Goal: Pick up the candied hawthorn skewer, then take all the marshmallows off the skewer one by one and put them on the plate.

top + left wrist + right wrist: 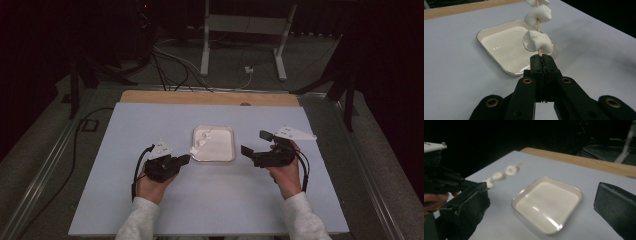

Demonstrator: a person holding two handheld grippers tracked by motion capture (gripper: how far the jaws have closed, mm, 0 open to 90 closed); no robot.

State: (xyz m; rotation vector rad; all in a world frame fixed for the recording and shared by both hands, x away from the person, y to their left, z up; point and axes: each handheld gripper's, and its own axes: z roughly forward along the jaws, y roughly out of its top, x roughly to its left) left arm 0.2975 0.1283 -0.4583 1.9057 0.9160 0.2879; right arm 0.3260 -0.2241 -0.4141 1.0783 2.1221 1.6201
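Blue table [150, 210] | left gripper [541, 58] jaws clamp marshmallow skewer [538, 25] | right gripper [255, 143] jaws wide, empty

Dim room, black surround from 9 through 3 o'clock. Table [150, 200] evenly lit from overhead, soft shadows. Glare streaks on tray [544, 217] toward 5 o'clock. Right gripper view motion-blurred; marshmallows [499, 176] smeared.

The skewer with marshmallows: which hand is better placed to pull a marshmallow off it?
The right. The left tongs are shut on the skewer and must keep it steady. The right tongs are open, hold nothing, and face the marshmallows across the tray.
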